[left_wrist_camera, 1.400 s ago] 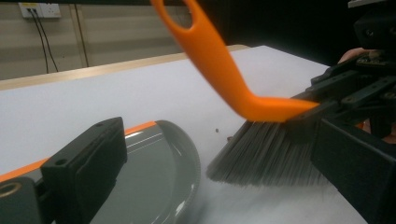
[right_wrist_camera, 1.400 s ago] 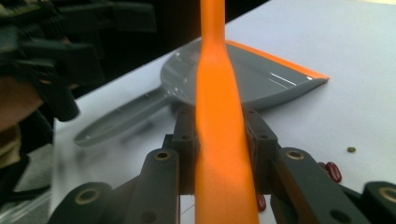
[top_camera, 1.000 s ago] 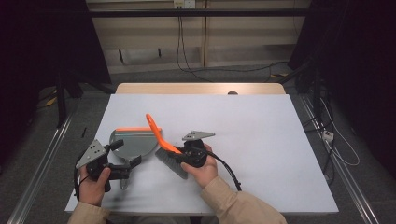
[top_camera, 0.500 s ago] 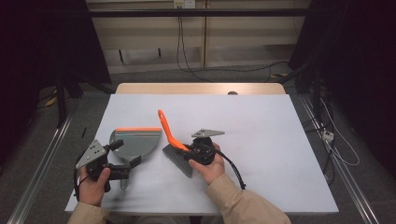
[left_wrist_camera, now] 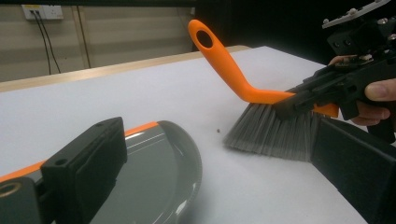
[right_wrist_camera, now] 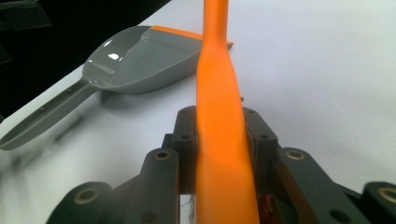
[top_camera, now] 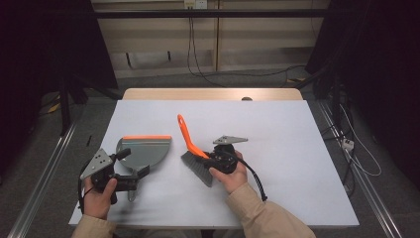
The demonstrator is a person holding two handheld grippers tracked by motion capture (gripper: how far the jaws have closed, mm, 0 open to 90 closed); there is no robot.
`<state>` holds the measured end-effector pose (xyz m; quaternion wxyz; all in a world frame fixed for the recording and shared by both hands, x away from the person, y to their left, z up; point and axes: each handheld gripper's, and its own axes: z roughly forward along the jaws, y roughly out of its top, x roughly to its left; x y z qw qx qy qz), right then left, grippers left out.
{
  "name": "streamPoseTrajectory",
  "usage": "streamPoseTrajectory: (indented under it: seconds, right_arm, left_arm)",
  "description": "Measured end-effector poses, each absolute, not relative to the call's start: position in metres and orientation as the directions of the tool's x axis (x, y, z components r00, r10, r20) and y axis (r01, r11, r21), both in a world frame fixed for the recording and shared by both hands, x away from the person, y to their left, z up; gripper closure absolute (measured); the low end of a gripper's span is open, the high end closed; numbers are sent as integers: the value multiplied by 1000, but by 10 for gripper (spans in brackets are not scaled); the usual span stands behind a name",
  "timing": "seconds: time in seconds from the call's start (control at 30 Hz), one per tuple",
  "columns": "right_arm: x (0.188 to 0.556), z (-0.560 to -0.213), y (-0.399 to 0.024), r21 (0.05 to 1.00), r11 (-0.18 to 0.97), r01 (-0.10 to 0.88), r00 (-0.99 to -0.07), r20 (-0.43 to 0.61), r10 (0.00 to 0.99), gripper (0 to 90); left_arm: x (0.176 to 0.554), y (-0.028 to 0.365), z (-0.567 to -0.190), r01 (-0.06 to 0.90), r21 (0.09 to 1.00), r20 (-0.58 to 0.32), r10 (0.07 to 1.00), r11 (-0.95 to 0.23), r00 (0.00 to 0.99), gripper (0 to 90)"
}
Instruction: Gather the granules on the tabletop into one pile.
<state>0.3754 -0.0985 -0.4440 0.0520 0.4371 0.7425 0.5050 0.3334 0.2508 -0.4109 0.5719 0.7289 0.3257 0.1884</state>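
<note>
A grey dustpan (top_camera: 143,151) with an orange front lip lies flat on the white table (top_camera: 287,134), left of centre. My left gripper (top_camera: 132,163) stands open at its rounded rear; in the left gripper view the dustpan (left_wrist_camera: 154,182) sits low between the wide jaws, and neither pad presses on it. My right gripper (top_camera: 205,157) is shut on the orange handle of a hand brush (top_camera: 190,144), whose grey bristles (left_wrist_camera: 271,133) rest on the table right of the pan. In the right gripper view the brush handle (right_wrist_camera: 217,88) runs up between the pads, with the dustpan (right_wrist_camera: 140,53) beyond.
A tiny dark speck (left_wrist_camera: 218,131) lies on the table between the bristles and the pan. Cables trail on the floor behind and to the right of the table. A wooden strip (top_camera: 213,94) borders the far edge.
My right gripper has carried the brush to the right, away from the dustpan. The left gripper and the pan have stayed where they were.
</note>
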Motion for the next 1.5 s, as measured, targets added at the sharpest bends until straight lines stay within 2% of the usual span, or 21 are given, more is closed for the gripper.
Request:
streamPoseTrajectory:
  seconds: [0.83,1.1,1.5]
  right_arm:
    - [375,-435,-120,803,76,592,-600,375,707,712]
    - [380,-421,-93,825,26,564,-601,390,697,712]
    - [397,-430,-53,806,13,591,-563,401,723,712]
  left_arm:
    - [334,249,-411,261,957,-101,691,-130,716,36]
    - [334,249,-411,259,957,-101,688,-130,719,36]
    - [334,250,-411,258,957,-99,685,-133,721,36]
